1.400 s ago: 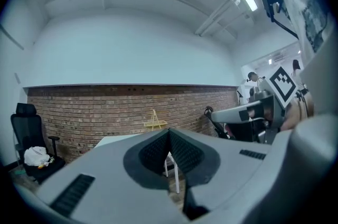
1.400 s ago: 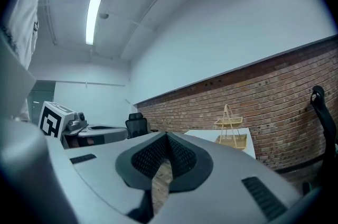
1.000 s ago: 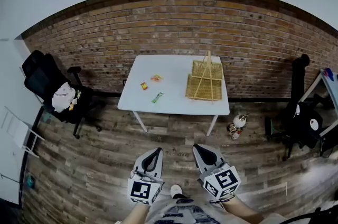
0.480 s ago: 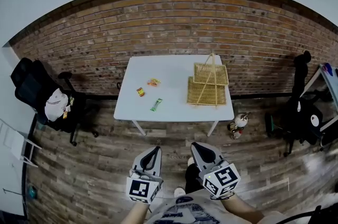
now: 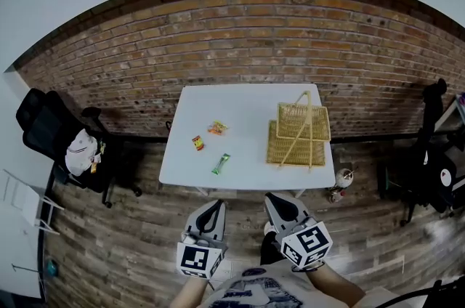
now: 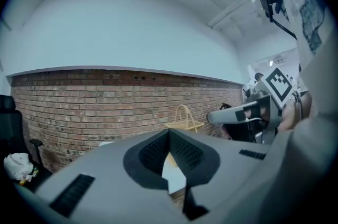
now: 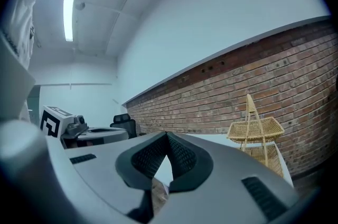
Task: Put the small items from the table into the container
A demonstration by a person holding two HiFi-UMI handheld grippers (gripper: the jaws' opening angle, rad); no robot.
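A white table [image 5: 247,110] stands before a brick wall. On its left half lie an orange packet [image 5: 216,128], a red-and-yellow packet [image 5: 197,142] and a green bar [image 5: 221,163]. A two-tier wicker basket [image 5: 299,134] with a tall handle stands on its right half; it also shows in the left gripper view [image 6: 185,120] and the right gripper view [image 7: 256,130]. My left gripper [image 5: 217,205] [image 6: 169,132] and right gripper [image 5: 270,199] [image 7: 167,134] hang side by side short of the table's near edge, over the floor. Both are shut and hold nothing.
A black office chair [image 5: 51,128] with a white bag [image 5: 80,152] on it stands at the left. A small white object [image 5: 341,179] sits on the wooden floor by the table's right leg. Dark equipment [image 5: 429,168] is at the far right.
The table and basket have come nearer and look larger as I walk toward them. Both grippers travel forward together, jaws still shut.
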